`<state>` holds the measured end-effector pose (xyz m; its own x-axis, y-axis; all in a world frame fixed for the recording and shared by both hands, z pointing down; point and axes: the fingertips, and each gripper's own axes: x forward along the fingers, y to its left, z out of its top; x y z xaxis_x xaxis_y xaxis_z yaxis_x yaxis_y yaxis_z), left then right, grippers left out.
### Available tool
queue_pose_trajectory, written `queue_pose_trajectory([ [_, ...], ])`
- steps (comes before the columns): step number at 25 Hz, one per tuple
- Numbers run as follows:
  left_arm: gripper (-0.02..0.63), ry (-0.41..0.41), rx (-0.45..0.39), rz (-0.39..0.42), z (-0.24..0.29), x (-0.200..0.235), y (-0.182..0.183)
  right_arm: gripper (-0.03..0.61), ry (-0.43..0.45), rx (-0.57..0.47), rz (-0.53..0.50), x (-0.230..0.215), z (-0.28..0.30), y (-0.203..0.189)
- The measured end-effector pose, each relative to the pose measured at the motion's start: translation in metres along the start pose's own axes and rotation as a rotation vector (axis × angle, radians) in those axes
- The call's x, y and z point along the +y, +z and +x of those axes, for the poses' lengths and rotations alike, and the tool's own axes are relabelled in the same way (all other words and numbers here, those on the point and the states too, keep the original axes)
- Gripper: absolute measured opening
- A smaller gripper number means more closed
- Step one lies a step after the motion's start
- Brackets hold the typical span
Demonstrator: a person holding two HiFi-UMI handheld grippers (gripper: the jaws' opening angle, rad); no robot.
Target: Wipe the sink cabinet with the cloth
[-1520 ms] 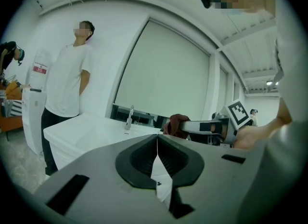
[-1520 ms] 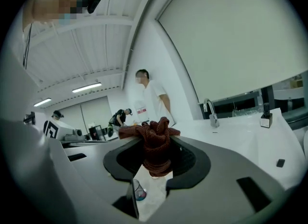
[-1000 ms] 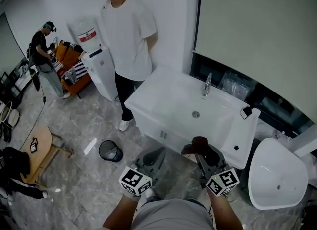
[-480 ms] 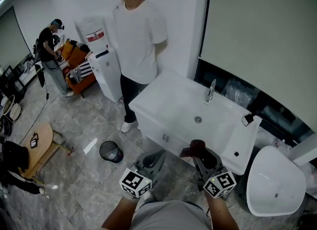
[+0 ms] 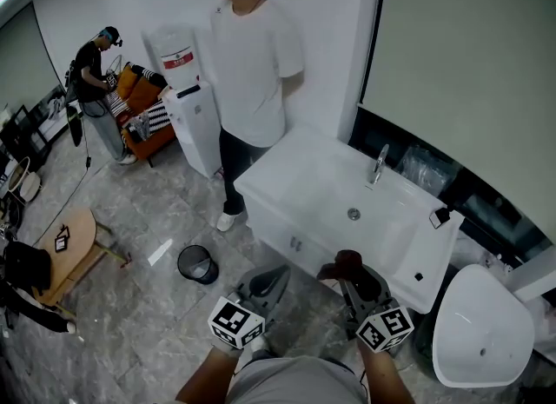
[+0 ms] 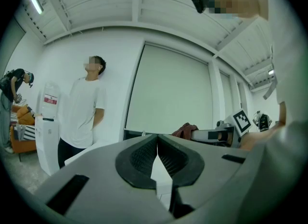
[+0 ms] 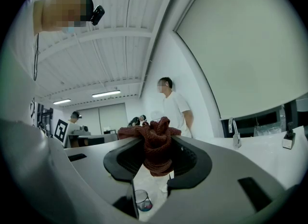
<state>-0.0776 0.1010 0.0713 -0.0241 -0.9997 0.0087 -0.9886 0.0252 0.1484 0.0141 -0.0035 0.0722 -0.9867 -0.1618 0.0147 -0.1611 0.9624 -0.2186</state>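
A white sink cabinet point(image 5: 287, 228) with a basin and chrome tap point(image 5: 378, 164) stands in front of me in the head view. My right gripper point(image 5: 346, 265) is shut on a dark red cloth point(image 5: 344, 261), held just short of the cabinet's front. In the right gripper view the bunched cloth point(image 7: 155, 143) fills the space between the jaws of the right gripper point(image 7: 156, 155). My left gripper point(image 5: 276, 274) hovers left of it with the jaws together and nothing between them; in the left gripper view the left gripper point(image 6: 157, 148) points at the wall.
A person in a white T-shirt point(image 5: 252, 72) stands against the wall at the cabinet's left end. A water dispenser point(image 5: 187, 107) is beside them. A small bin point(image 5: 196, 263) sits on the floor, a white tub point(image 5: 482, 324) at the right, a wooden stool point(image 5: 69, 241) at the left.
The view has shifted slightly, so the cabinet and person sit a little further right and lower. Both grippers keep the same hold and place in front of me.
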Motion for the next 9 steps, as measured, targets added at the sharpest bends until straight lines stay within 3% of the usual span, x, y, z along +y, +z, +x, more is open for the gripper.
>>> queue_pose_trajectory([
  [9, 0.011, 0.01, -0.002, -0.006, -0.011, 0.013, -0.002, 0.137, -0.003, -0.002, 0.005, 0.008, 0.007, -0.004],
])
